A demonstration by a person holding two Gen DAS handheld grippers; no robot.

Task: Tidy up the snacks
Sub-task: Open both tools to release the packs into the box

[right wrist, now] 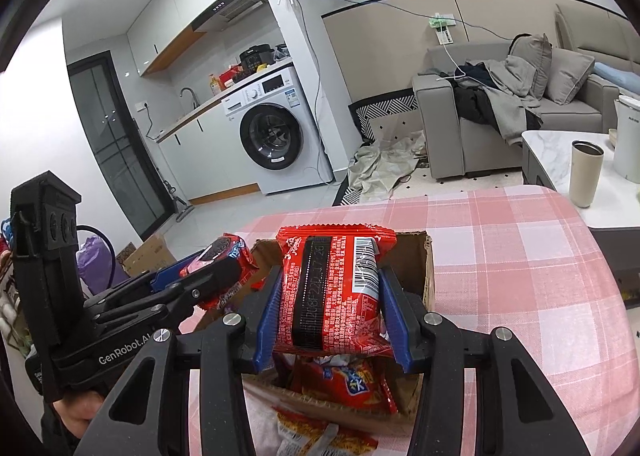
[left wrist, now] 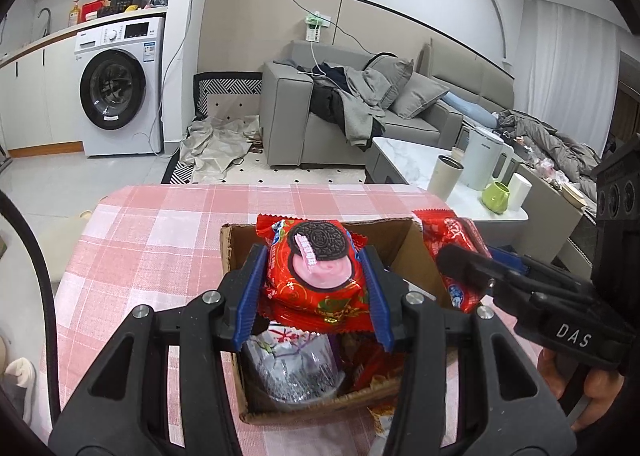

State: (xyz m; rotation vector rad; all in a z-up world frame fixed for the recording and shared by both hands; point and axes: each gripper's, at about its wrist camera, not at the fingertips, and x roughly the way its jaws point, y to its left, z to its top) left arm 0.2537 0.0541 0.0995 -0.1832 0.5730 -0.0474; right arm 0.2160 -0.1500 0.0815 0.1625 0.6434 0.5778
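Both hands loaded rn. Left gripper (left wrist: 316,276) is clamped on a red cookie pack (left wrist: 316,272), blue pads squeezing its two long sides, jaws barely apart beyond the pack's width. Right gripper (right wrist: 332,296) same deal, pinched on a second red pack (right wrist: 332,288), barcode side up. In the left cam the right one sits at about 3 o'clock of the left; in the right cam the left one shows at 9 o'clock. So they're side by side, close but not touching afaict.

Both packs hang over the cardboard box (left wrist: 232,252) on the pink checked tablecloth (left wrist: 160,224). Box already has stuff in it: a clear bag (left wrist: 292,372) and more red wrappers. One snack bag (right wrist: 320,436) lies outside at the near edge, 6 o'clock in the right cam.

Imo the step is dropping these in. Tips: lower each pack into the box before letting go, release one at a time so the grippers don't bump, and lay them flat on the pile, not on the flap, bc slick wrappers slide.
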